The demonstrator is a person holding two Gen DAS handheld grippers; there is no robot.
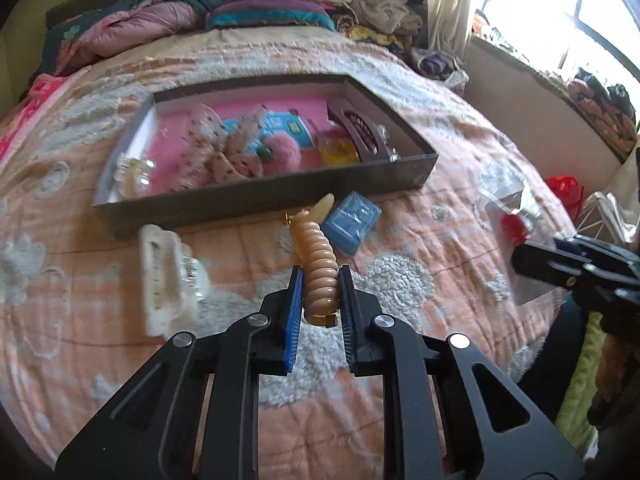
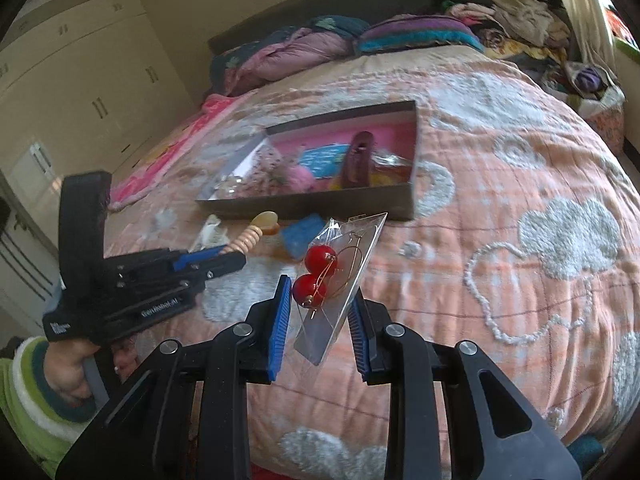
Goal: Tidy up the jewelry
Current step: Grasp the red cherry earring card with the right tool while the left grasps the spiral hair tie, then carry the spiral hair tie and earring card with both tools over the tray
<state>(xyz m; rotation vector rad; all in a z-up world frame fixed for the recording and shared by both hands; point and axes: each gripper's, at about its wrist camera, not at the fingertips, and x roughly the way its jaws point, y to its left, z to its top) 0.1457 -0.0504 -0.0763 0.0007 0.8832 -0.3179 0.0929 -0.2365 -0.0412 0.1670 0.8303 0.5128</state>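
Both hands have a piece in their grip and neither piece is in the box yet, so the sorting looks partly done. The left claw (image 1: 319,280) is closed narrow on a cream spiral hair tie (image 1: 318,264), which stands up between the blue pads with its far end pointing toward the box. The right claw (image 2: 320,300) holds a clear packet of red bead earrings (image 2: 334,276), its pads pressed against the packet's sides, lifted off the bedspread (image 2: 520,160). The open grey box (image 1: 248,200) sits near the middle of the bed and already carries a good share: a brown hair claw clip (image 1: 356,128) at its right end, a pink fluffy piece (image 1: 280,152), a patterned fabric scrunchie (image 1: 224,148), a blue card (image 1: 280,124) and some clear items at its left end. Left loose on the bed, just in front of the box's near wall, are a white hair clip (image 1: 164,280) toward the left and a small blue box (image 1: 352,220) beside the hair tie. By my reading, the two held pieces go in next, then those two loose ones, with perhaps more beyond the edge of view.
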